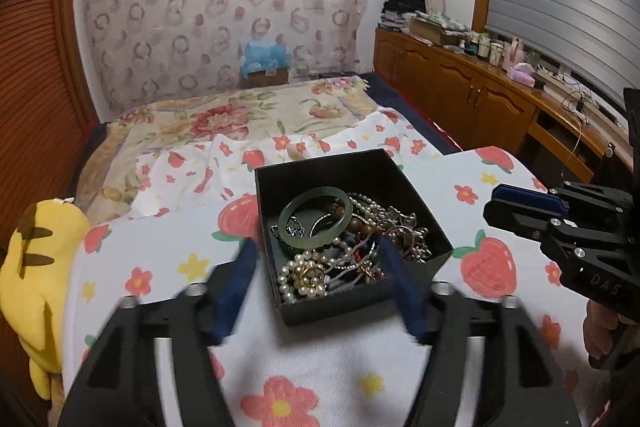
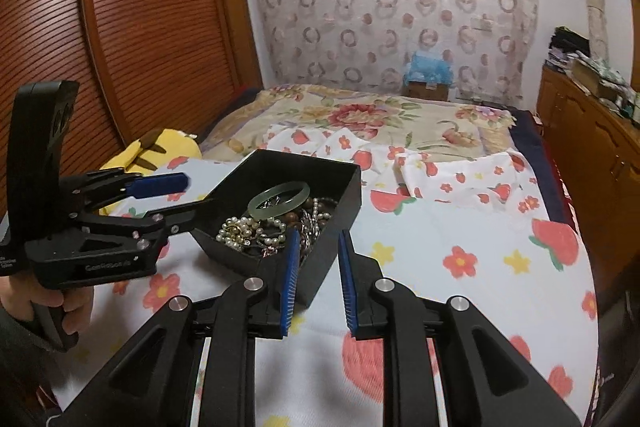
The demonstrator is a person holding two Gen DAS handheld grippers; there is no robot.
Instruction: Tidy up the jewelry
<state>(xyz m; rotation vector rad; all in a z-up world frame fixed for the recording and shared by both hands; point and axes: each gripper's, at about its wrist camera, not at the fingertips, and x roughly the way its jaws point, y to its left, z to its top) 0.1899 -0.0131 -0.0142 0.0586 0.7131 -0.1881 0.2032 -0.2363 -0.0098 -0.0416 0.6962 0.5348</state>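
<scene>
A black open box [image 1: 320, 171] [image 2: 304, 167] sits on the strawberry-print cloth, full of tangled jewelry. A pale green bangle [image 1: 320, 191] [image 2: 280, 187] lies on top, with pearl strands and a gold flower piece [image 1: 308, 273] beside it. My left gripper [image 1: 320, 287] [image 2: 196, 195] stands wide open, its blue fingers on either side of the box's near corner, and the pads do not press on the box. My right gripper [image 2: 318, 233] [image 1: 491, 203] hangs just right of the box. Its pads stand a narrow gap apart with nothing between them.
The cloth [image 1: 320, 367] covers a bed with a floral spread [image 1: 224, 115]. A yellow plush toy [image 1: 36, 259] [image 2: 160, 147] lies at the bed's left edge by a slatted wooden door [image 2: 140, 27]. A cluttered wooden cabinet [image 1: 460, 87] runs along the right. A hand [image 2: 68, 311] holds the left gripper's handle.
</scene>
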